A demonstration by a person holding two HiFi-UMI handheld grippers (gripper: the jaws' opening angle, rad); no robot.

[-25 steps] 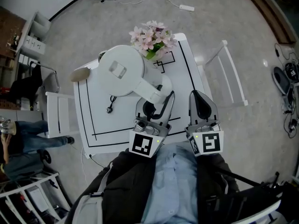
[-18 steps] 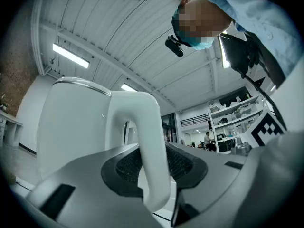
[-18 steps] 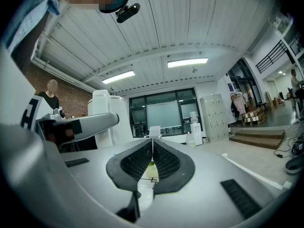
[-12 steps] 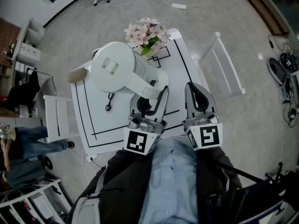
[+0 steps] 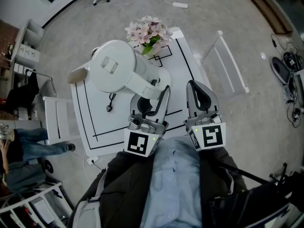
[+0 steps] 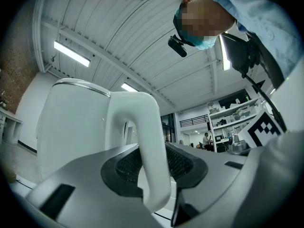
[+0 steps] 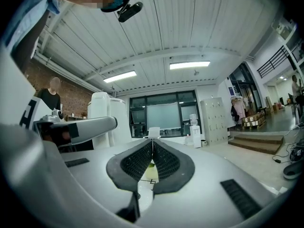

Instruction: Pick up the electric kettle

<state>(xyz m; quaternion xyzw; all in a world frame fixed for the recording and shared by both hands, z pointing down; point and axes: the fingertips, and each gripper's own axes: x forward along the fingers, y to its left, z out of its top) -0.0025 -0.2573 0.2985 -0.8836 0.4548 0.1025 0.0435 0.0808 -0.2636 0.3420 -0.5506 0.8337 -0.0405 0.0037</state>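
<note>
left tongs (image 5: 151,103) clamped on handle (image 6: 142,141) of electric kettle (image 5: 116,70); kettle has drifted left, looming nearer head camera, hanging over worktop (image 5: 183,65) beside flowers (image 5: 147,31). lift looks achieved. right tongs (image 7: 152,147) pressed together, empty.

electric kettle (image 6: 71,127) base hidden behind the left hand-held gripper (image 6: 152,160), table (image 5: 97,115) partly hidden under the kettle

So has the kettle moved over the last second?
Yes, slightly. The kettle, gripped by the left tool, has shifted left toward the tan object at the table's left edge; the gap between them has closed.
</note>
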